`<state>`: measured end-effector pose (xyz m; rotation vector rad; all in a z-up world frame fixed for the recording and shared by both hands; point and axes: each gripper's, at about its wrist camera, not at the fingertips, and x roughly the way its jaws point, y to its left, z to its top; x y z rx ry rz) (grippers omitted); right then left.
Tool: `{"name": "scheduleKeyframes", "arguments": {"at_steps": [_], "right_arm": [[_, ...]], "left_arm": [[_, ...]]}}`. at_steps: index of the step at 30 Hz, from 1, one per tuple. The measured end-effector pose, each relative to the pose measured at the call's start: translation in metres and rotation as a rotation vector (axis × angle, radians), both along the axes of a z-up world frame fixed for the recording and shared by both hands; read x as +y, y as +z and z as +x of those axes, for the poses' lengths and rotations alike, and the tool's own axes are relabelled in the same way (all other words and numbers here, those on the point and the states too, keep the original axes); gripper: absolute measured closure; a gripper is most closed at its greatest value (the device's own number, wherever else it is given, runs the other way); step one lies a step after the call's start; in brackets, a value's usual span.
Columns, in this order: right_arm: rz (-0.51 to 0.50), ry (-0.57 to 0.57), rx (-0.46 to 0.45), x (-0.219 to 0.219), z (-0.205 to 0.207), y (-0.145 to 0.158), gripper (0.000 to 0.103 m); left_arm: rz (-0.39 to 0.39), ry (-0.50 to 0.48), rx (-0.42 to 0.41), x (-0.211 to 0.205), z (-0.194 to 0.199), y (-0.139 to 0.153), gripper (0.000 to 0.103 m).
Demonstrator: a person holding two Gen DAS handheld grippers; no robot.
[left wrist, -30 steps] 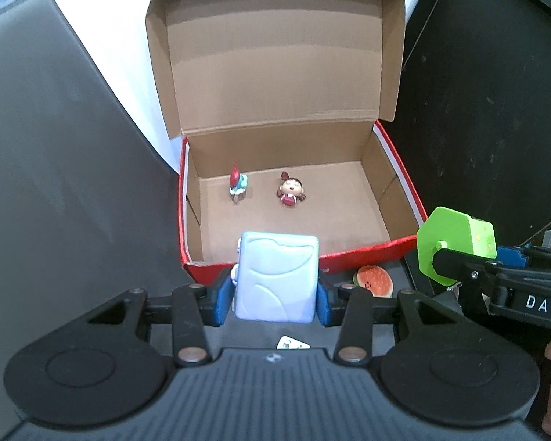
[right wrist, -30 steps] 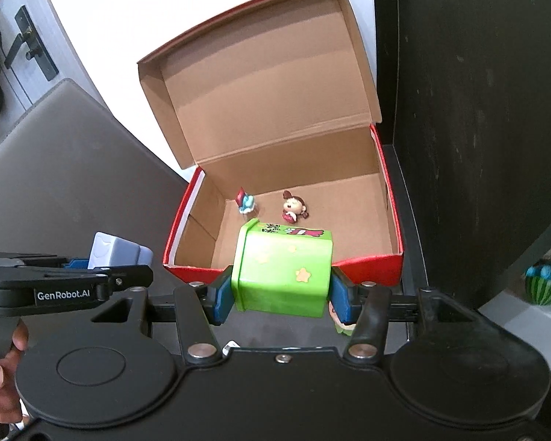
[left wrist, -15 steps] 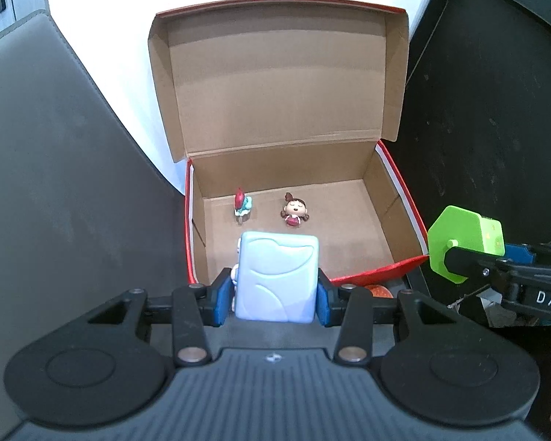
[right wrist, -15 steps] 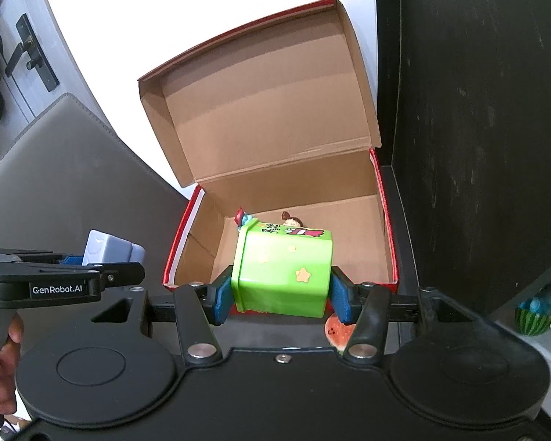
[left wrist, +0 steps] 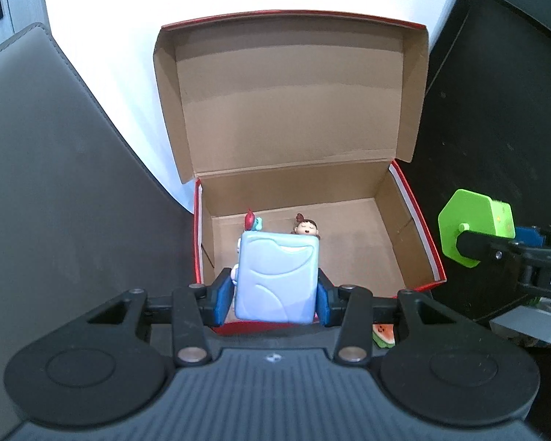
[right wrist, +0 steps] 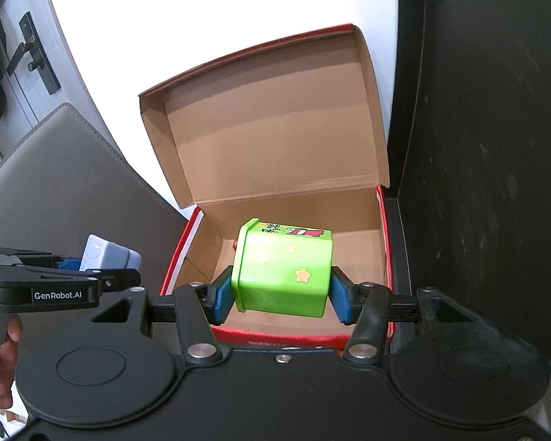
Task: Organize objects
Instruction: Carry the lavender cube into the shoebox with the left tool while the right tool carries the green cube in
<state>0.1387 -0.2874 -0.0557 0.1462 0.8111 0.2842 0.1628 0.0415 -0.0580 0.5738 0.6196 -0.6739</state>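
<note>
Big white wall [left wrist: 128, 18] at the back, grey chair [left wrist: 55, 183] left, black panel [right wrist: 496, 147] right. The open red cardboard box [left wrist: 418, 220] sits between them. Left gripper [left wrist: 275, 290] is clamped on a pale blue box [left wrist: 277, 279], right gripper [right wrist: 281, 294] on a green box [right wrist: 283, 272], both over the near edge. Two little figurines [left wrist: 306, 226] sit inside.

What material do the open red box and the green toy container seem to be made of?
Open red box: corrugated cardboard, matte brown inside, with visible fold lines. Green toy container: probably moulded plastic, smooth, faintly glossy, with printed stars.
</note>
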Motion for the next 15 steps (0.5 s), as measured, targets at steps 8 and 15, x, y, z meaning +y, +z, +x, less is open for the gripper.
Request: {"name": "scheduleKeyframes", "arguments": {"at_steps": [8, 15], "right_arm": [[-0.019, 0.025, 0.003, -0.002, 0.023, 0.003, 0.051], [-0.031, 0.04, 0.002, -0.002, 0.041, 0.004, 0.051]], "left_arm": [[-0.002, 0.004, -0.001, -0.01, 0.015, 0.003, 0.059], [0.011, -0.001, -0.006, -0.02, 0.029, 0.003, 0.059]]}}
